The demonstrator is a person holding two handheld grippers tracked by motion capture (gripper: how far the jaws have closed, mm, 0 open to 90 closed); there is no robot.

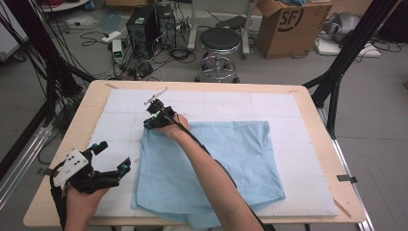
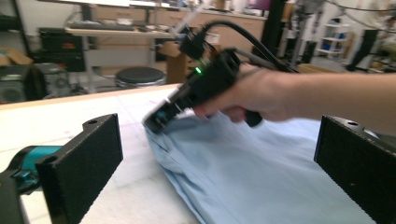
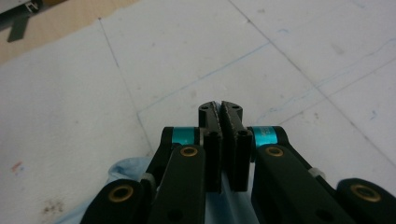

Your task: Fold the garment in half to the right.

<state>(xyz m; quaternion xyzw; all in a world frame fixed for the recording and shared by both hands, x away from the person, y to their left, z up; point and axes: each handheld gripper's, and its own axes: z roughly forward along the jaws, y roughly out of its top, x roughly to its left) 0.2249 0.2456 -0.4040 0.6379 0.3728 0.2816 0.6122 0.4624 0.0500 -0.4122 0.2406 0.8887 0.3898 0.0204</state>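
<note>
At the lower left of the high view, the left black two-jaw gripper (image 1: pixel 111 156) rests over the white padded sheet (image 1: pixel 120 115) that covers the light wooden table (image 1: pixel 72 144), its jaws spread wide apart with nothing between them. Its own view shows the two black pads (image 2: pixel 79 163) at either edge of the frame, the cloth lying beyond them. Across the centre and lower middle of the high view lies the pale blue rumpled cloth (image 1: pixel 231 159), flat on the sheet. At its upper left corner, left of frame centre, the right black gripper (image 1: pixel 149 124) sits with jaws pressed together on the cloth's edge; in the right gripper view blue fabric (image 3: pixel 121 168) shows beneath the closed jaws.
</note>
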